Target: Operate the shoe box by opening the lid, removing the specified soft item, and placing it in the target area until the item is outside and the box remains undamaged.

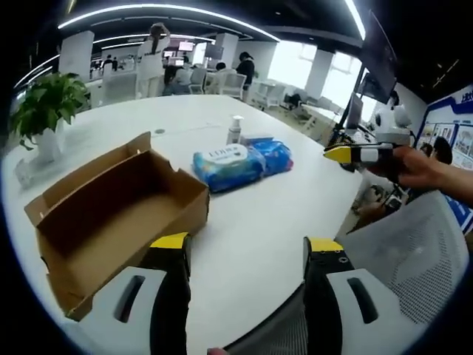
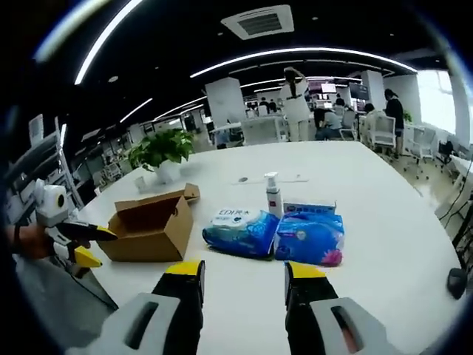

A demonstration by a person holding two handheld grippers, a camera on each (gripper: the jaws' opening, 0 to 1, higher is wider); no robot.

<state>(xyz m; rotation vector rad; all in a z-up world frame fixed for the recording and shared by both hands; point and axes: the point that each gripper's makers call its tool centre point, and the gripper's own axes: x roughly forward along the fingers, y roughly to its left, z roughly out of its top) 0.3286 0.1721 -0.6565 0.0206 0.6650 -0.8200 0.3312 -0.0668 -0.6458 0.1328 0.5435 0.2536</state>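
Note:
An open brown cardboard shoe box (image 1: 111, 214) lies on the white table (image 1: 259, 229) with nothing visible inside; it also appears as the box (image 2: 151, 222). Beside it lie two soft blue wipe packs, one with a white label (image 1: 229, 164) and a darker one (image 1: 272, 154). In the right gripper view these are the labelled pack (image 2: 240, 231) and the darker pack (image 2: 310, 237). My left gripper (image 1: 247, 242) stands open just right of the box's near corner, holding nothing. My right gripper (image 2: 244, 270) hovers open in front of the packs. A hand holds the right gripper (image 1: 344, 154) off the table's right edge.
A small white pump bottle (image 1: 235, 129) stands just behind the packs. A potted plant (image 1: 48, 103) sits at the table's far left. A grey mesh chair back (image 1: 414, 259) is close on the right. The left gripper (image 2: 92, 245) shows left of the box. People and desks are far behind.

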